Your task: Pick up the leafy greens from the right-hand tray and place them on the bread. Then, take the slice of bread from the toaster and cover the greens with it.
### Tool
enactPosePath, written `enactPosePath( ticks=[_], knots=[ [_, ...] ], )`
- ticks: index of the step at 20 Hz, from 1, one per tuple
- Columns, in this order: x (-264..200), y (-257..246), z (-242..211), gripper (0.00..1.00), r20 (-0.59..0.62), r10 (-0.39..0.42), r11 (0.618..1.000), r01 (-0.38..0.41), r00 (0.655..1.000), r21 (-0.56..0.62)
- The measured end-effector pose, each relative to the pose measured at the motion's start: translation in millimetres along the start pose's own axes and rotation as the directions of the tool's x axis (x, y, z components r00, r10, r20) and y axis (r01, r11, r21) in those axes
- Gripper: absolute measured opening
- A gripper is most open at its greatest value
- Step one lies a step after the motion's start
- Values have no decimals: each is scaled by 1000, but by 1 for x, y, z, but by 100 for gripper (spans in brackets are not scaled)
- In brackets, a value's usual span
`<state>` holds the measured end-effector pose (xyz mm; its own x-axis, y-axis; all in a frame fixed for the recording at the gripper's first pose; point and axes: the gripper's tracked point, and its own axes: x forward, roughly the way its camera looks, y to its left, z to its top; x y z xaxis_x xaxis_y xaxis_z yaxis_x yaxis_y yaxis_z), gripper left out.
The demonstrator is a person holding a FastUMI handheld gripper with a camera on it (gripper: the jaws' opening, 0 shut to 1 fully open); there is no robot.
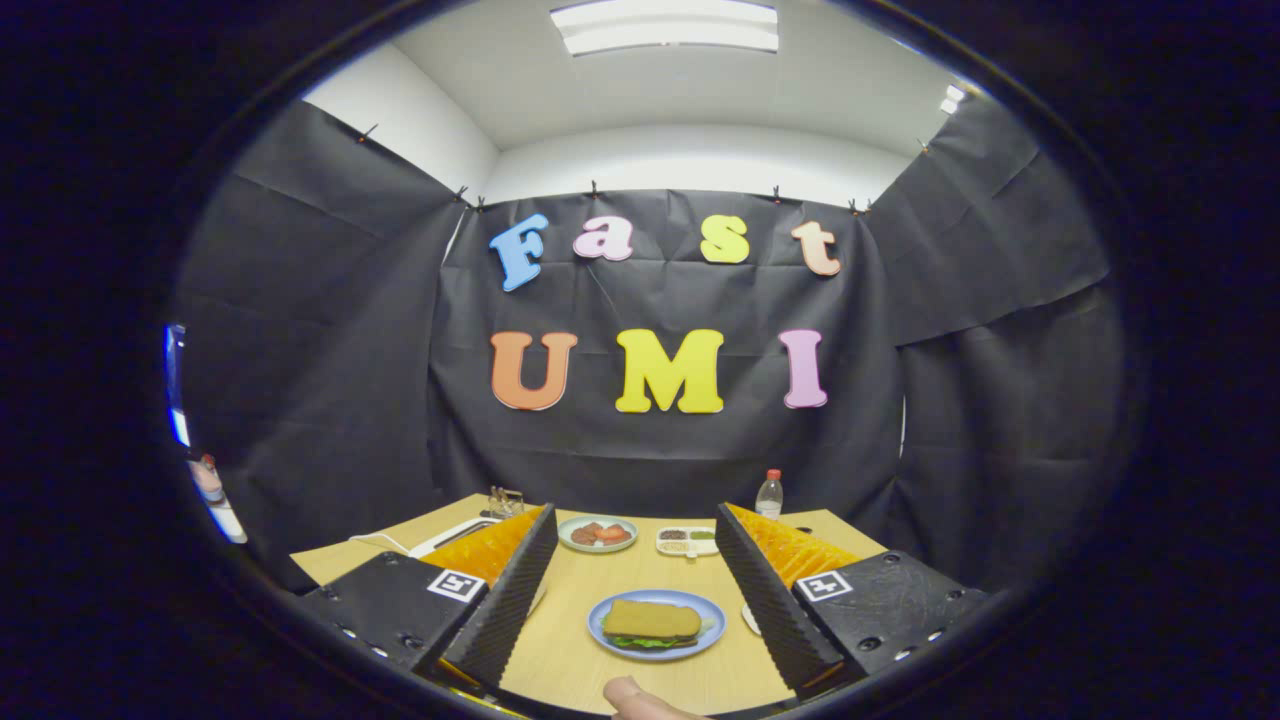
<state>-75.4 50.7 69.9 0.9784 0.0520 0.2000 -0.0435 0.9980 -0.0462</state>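
Now the tongs (640, 600) hang spread and empty above the tabletop (560, 660), the sandwich (652, 622) (greens under bread) between them on its blue plate (700, 645).

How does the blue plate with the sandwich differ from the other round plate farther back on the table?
The blue plate lies between the open claw fingers; the pale greenish plate lies beyond them, near the wall. The blue plate carries a closed sandwich with greens showing under its top bread; the pale plate holds reddish and brown pieces, not stacked. Both are round, flat on the wooden table.
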Motion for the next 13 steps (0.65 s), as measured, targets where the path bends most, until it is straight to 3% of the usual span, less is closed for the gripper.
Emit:
enactPosePath(
  ticks=[2, 13],
  knots=[
    [1, -11, -5, 95, 1, -44, 999, 44, 999, 8],
    [3, -26, -19, 95, -35, -73, 997, 74, 997, 37]
  ],
)
